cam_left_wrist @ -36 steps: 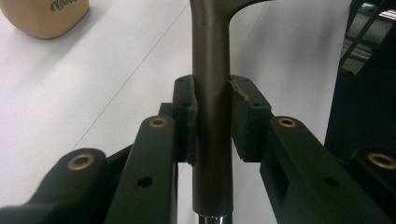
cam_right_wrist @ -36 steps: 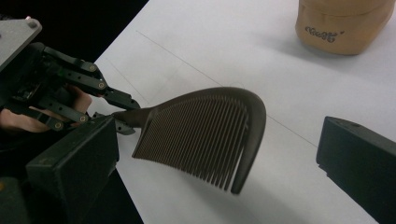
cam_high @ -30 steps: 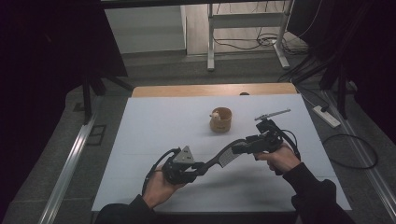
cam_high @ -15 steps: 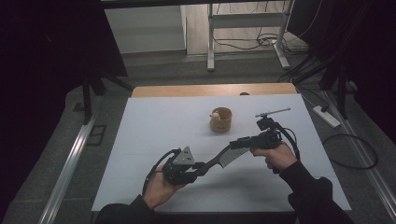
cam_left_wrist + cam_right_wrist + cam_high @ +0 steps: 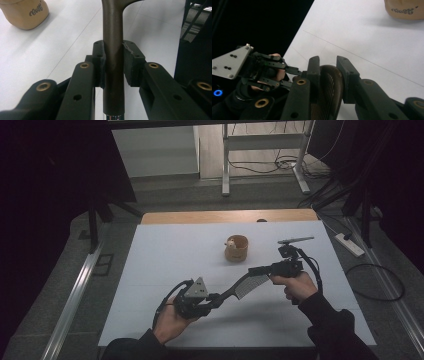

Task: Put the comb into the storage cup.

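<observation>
The left gripper view shows the left gripper [image 5: 113, 62] pinching the dark, slotted metal spatula's [image 5: 239, 288] handle; the right gripper view shows the right gripper [image 5: 328, 66], jaws just closing, clamping its blade. The spatula hangs above the white table [image 5: 165, 255], long axis running left to right.

The high view looks down on the table [image 5: 165, 250]; both tool views sit close, sharing its white top

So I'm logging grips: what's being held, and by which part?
A slotted spatula: left gripper clamps its handle, right gripper, jaws just closing, grips its slotted blade end.
</observation>
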The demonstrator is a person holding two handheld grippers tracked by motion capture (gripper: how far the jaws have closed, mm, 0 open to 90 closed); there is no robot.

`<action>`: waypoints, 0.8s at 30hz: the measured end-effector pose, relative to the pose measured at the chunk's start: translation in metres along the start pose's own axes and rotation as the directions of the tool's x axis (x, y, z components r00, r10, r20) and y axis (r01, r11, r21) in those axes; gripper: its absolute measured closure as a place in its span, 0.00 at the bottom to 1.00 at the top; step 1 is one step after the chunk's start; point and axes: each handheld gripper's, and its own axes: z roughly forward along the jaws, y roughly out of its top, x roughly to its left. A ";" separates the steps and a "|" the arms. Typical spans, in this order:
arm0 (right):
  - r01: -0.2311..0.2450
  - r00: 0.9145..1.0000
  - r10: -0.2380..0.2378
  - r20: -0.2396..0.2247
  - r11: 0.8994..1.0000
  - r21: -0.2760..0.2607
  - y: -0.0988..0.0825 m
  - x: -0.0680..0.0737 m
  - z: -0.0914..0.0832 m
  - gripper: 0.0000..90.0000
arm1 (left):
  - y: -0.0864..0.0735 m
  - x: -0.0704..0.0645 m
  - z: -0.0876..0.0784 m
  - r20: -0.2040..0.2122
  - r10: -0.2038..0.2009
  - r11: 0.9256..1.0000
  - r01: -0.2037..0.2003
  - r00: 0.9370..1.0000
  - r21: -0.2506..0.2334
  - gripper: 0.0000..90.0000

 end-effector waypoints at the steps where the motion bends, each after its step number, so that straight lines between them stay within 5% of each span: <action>1: -0.012 1.000 0.012 -0.012 1.000 -0.006 0.000 -0.001 0.000 0.85 | 0.000 0.000 0.000 0.001 0.004 1.000 -0.004 1.000 0.002 0.80; 9: -0.099 0.990 0.098 -0.101 0.995 -0.002 0.000 -0.007 -0.001 0.94 | 0.000 0.001 0.006 -0.003 0.016 0.999 -0.016 1.000 0.028 0.79; 13: -0.091 0.991 0.091 -0.101 0.996 -0.002 -0.001 -0.003 0.001 0.94 | -0.002 0.004 0.008 -0.001 -0.006 0.999 0.006 1.000 0.034 0.77; 24: -0.043 0.997 0.042 -0.061 0.999 -0.022 0.000 0.000 -0.003 0.94 | -0.004 0.012 0.005 -0.024 -0.081 0.997 0.082 0.996 0.000 0.29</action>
